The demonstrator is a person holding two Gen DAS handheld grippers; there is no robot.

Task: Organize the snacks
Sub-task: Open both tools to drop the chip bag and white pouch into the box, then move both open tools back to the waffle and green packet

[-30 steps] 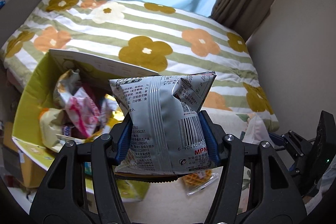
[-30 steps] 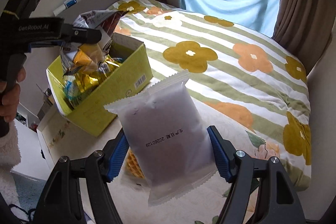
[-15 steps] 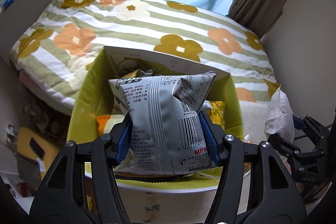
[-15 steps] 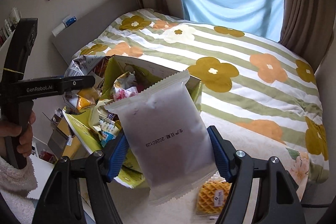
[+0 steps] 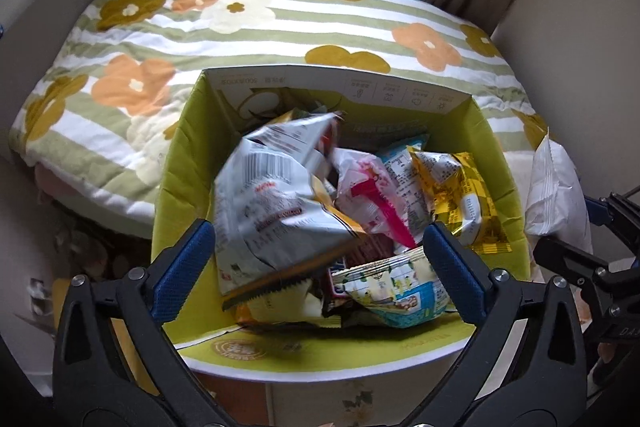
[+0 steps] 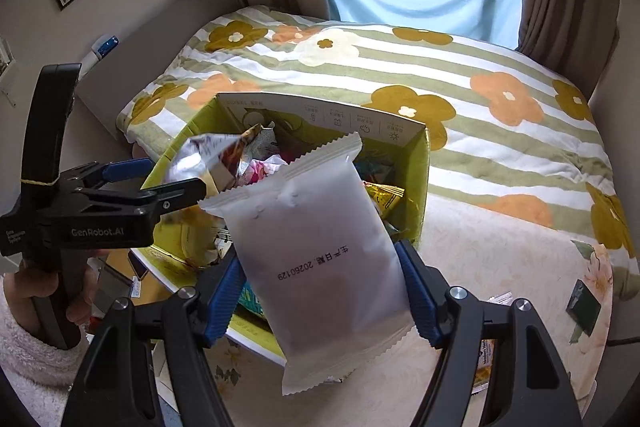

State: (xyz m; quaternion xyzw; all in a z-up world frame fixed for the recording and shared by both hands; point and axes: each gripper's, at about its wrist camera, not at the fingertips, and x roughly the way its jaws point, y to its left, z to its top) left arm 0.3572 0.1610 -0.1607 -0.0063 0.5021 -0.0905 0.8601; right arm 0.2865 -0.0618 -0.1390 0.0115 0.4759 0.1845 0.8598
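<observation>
We are opening the left tongs wide: the silver bag, clamped a moment ago, is dropping into the green box at the bed's near edge. Right tongs are holding the white pouch, next for the box.

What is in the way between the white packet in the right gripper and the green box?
Nothing solid blocks it. The frosted white snack packet, clamped in the right gripper, hangs at the open green cardboard box. The left gripper hovers open over the box's left side, so it could crowd the drop.
</observation>
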